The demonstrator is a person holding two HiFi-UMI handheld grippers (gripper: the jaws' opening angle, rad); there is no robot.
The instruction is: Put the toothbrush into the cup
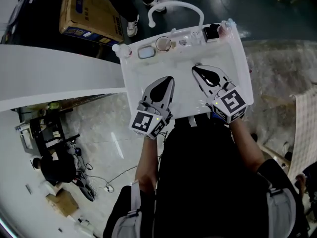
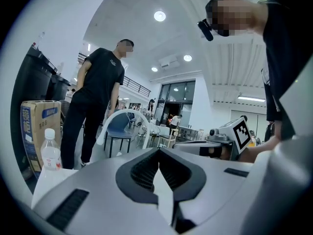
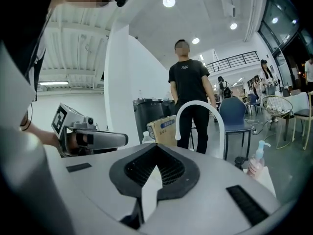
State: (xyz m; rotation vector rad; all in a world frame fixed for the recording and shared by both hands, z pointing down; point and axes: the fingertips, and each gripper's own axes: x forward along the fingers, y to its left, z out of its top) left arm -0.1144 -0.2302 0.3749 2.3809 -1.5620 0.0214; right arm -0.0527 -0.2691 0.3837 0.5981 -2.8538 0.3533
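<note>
We see the cup [image 1: 163,44] standing on the back ledge of the white sink [image 1: 235,58], near the arched faucet [image 1: 181,5]; the toothbrush we cannot make out. The smooth basin lies open ahead. The left gripper [image 1: 168,79] and right gripper [image 1: 196,68] hover side by side over its near half, ribbed dark pads meeting tip to tip and holding nothing.

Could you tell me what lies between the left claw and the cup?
In the head view, only bare white sink separates the left claw and the cup.
</note>
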